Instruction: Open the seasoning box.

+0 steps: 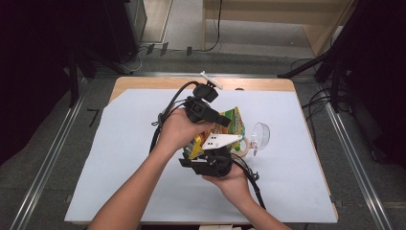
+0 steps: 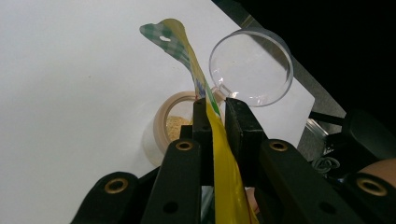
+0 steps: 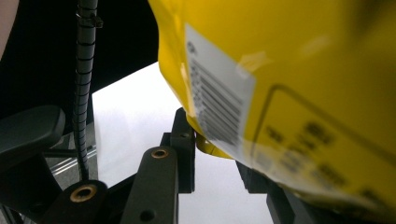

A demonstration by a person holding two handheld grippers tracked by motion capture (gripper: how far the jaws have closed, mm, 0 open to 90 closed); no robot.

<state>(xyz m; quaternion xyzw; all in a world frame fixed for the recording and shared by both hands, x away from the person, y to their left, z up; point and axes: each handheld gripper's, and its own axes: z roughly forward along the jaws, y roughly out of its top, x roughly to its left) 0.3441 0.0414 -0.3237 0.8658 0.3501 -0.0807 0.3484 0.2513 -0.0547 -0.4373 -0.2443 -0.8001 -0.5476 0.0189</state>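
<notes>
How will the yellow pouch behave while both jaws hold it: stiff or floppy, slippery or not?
The yellow pouch is probably floppy: its thin top edge curves above the left gripper. Its glossy film may slip. It probably cannot stand alone, since the right gripper holds its lower end.

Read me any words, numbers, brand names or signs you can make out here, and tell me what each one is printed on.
No text can be read.
Yellow pouch: a white barcode label and lines of dark print below it, all too blurred to read.
The pouch's front in the high view: colourful print, too small to read.
Clear lid and jar: no lettering seen.
</notes>
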